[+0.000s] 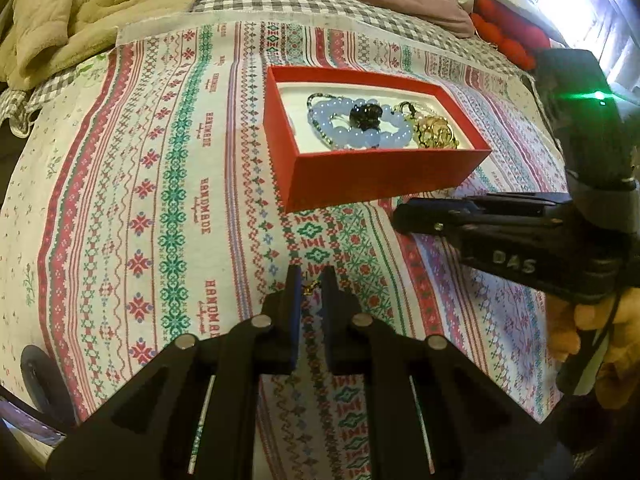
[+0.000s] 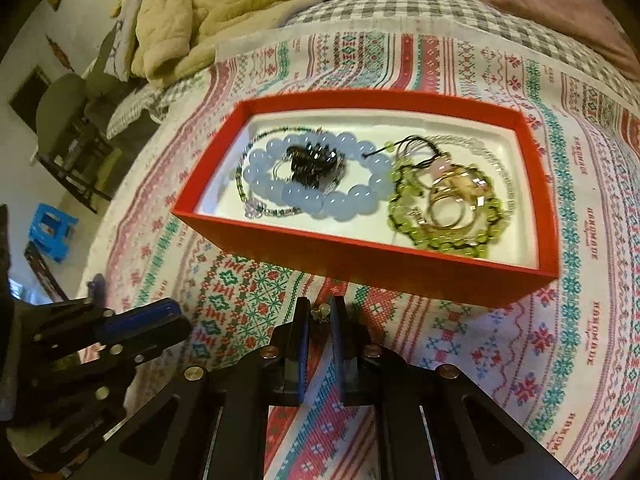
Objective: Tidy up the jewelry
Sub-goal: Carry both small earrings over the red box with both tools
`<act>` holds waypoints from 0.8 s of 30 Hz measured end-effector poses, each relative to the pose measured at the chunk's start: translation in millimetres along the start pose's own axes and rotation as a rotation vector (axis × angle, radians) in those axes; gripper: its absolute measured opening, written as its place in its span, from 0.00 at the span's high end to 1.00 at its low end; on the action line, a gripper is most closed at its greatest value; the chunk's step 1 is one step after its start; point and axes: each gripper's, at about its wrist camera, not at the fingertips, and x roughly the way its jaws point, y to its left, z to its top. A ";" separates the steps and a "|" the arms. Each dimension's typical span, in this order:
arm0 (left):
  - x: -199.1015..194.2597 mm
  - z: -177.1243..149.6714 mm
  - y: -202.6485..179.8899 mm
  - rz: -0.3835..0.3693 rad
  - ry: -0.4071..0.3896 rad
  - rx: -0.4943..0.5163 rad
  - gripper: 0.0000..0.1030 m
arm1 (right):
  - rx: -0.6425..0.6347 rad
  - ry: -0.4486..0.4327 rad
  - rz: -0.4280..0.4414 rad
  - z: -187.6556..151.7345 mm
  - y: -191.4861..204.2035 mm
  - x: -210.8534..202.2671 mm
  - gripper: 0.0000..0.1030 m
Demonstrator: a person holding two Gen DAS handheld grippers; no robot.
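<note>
Red jewelry box (image 2: 360,256) on a patterned cloth (image 1: 168,184) over the bed, blue bead bracelet (image 2: 320,196) and green bead bracelet (image 2: 444,216) inside, left hand-held gripper (image 1: 310,286) nearly closed on a small gold piece (image 1: 309,289), right hand-held gripper (image 2: 320,314) – just before the box – pinching a small earring-like piece (image 2: 321,314).

The tiny gold piece (image 1: 310,288) between the left gripper (image 1: 310,286) tips is too small to identify (likewise the trinket (image 2: 322,314) at lower centre); the hand (image 1: 592,344) is cropped at right.
</note>
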 end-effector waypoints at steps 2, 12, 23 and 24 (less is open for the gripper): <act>-0.9 2.0 -0.1 -0.001 -0.005 -0.003 0.89 | 0.006 -0.001 0.009 -0.8 -0.9 -6.5 0.90; -11.7 22.1 -10.2 -0.017 -0.062 -0.012 0.89 | 0.043 -0.067 0.031 7.0 -11.5 -49.7 0.90; -5.4 60.0 -24.3 -0.056 -0.158 -0.057 0.89 | 0.119 -0.151 0.009 30.0 -31.8 -69.5 0.90; -2.7 61.8 -24.8 -0.055 -0.160 -0.062 0.89 | 0.128 -0.148 0.010 31.0 -34.4 -67.5 0.90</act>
